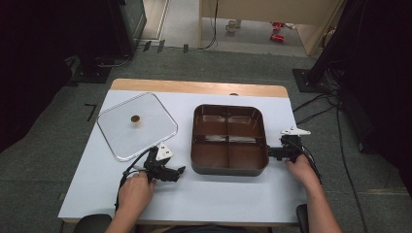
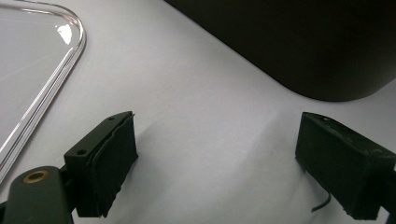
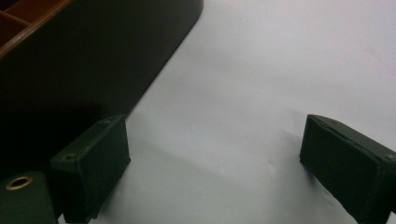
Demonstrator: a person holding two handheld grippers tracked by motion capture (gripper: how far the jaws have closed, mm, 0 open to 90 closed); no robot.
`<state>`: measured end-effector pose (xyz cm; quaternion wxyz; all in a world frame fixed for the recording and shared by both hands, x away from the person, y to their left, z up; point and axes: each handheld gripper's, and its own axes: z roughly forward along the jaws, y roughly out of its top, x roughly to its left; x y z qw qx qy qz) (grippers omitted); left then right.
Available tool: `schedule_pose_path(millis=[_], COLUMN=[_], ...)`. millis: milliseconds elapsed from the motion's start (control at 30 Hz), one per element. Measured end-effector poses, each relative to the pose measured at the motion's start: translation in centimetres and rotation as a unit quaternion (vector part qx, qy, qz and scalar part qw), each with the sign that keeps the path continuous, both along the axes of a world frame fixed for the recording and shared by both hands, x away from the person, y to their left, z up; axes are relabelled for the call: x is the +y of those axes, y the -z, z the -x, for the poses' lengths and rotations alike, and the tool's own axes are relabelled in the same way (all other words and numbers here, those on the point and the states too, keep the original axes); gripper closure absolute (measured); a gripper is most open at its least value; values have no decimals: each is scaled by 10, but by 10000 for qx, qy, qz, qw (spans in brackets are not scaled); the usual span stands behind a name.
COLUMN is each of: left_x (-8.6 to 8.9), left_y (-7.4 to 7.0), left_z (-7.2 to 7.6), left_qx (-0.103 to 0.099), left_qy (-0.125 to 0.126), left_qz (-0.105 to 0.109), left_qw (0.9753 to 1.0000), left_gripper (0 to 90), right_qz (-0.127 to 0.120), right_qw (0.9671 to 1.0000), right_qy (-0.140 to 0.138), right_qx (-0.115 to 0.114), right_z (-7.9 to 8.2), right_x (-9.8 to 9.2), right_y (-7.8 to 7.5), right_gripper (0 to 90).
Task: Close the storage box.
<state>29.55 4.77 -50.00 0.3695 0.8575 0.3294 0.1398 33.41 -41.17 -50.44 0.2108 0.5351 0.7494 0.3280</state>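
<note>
Both my grippers, left (image 2: 217, 163) and right (image 3: 215, 170), sit wide and empty flanking the tray (image 1: 229, 169), lid (image 1: 145, 133) just past my left jaw, looks slick, rigid, light, so I'd pinch its rim.

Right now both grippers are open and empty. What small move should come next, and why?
Probably turn the left gripper toward the clear lid and ease it to the lid's near edge. The lid lies flat on the table, apart from the open four-part box, so covering the box seems likely. The right gripper already rests at the box's right side, jaws apart and holding nothing.
</note>
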Motion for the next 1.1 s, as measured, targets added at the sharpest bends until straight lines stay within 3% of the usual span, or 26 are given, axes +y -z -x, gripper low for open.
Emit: schedule_pose_path(millis=[1100], left_x=[-1], left_y=[0], left_z=[0], left_qx=[-17], left_qy=[-1], left_qz=[-28], left_qw=[10000], left_gripper=[124], right_qz=[1], right_qw=[10000], right_qy=[-1], right_qx=[1], right_z=[0], right_x=[0], right_y=[0], right_gripper=[77])
